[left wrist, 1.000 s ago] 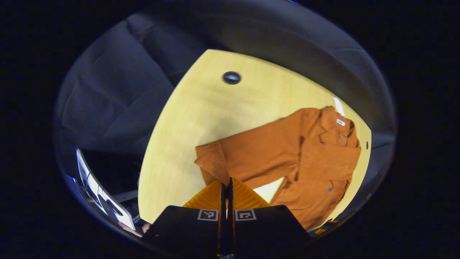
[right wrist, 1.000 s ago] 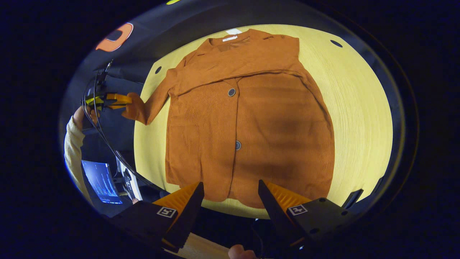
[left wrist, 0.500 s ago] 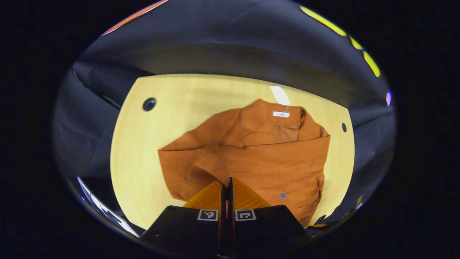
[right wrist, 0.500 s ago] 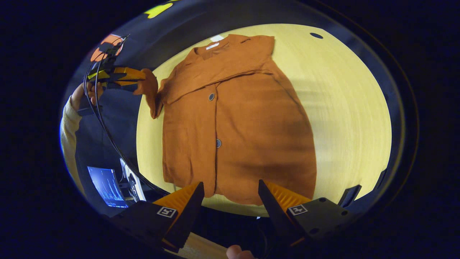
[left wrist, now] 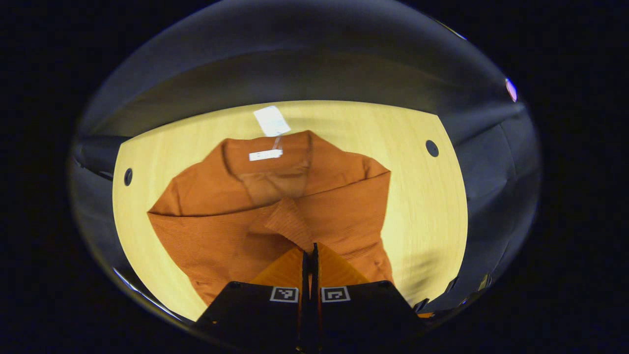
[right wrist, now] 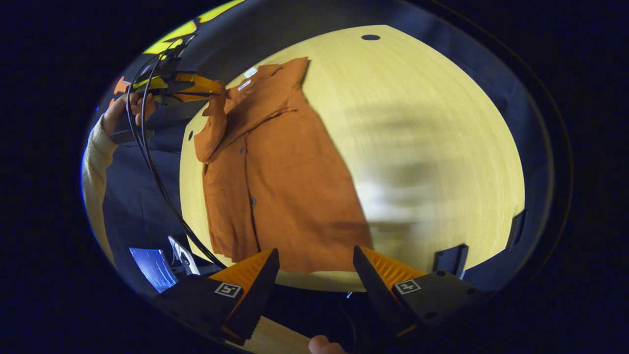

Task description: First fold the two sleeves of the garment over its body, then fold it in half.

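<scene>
Cardigan (right wrist: 275, 182) lies flat on the yellow table (right wrist: 432, 147), buttons up, one sleeve already folded across the chest. Left gripper (left wrist: 308, 255) is clamped on the other sleeve's cuff (left wrist: 290, 223); over the last 1 s it has carried that cuff from out past the table's edge to above the chest, just below the collar (left wrist: 268, 157). Right gripper (right wrist: 314, 268) hovers near the hem, jaws wide, holding nothing. Judgement: sleeve 2 nearly folded; lay the cuff down and release, then the half fold.

Bright tabletop (right wrist: 417, 98), dim surroundings, motion-blurred, fisheye-warped edges.
</scene>
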